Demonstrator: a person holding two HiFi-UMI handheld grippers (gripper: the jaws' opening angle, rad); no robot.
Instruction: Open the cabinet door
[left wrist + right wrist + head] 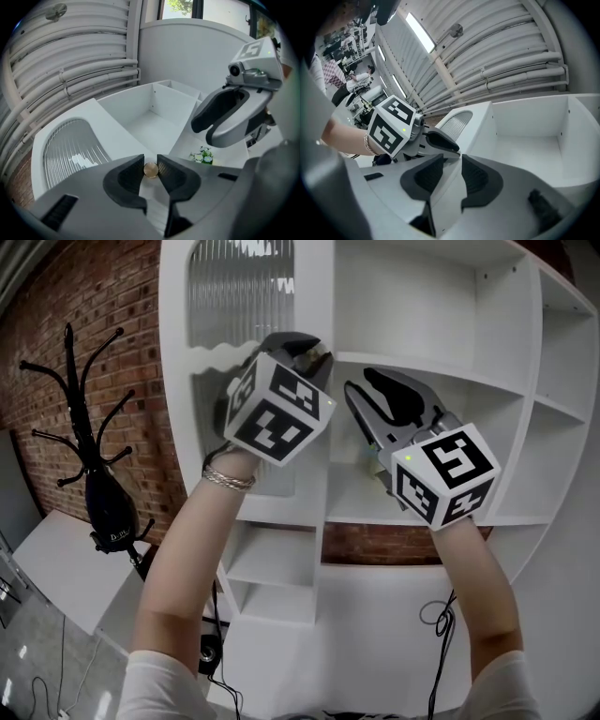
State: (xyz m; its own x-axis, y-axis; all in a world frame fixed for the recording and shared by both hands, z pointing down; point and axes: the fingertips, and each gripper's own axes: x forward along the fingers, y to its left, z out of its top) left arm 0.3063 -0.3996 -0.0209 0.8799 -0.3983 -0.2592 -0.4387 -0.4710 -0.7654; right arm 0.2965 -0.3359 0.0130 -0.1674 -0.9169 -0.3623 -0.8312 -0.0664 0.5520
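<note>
The white cabinet (pixel 422 296) has a door (pixel 239 296) with a ribbed glass pane at its upper left. A small brass knob (pixel 150 170) on that door sits between the pads of my left gripper (pixel 150 169), which is shut on it. In the head view the left gripper (pixel 314 357) is up against the door. My right gripper (pixel 361 382) is just to its right. In the right gripper view the door's white edge (pixel 440 197) runs between the jaws of the right gripper (pixel 451 164), and both pads lie against it.
Open white shelves (pixel 553 381) fill the cabinet's right side. A small flower ornament (pixel 202 156) stands on the middle shelf. A black coat stand (pixel 89 427) is at the left before a brick wall (pixel 75 315). Cables (pixel 436 615) hang below.
</note>
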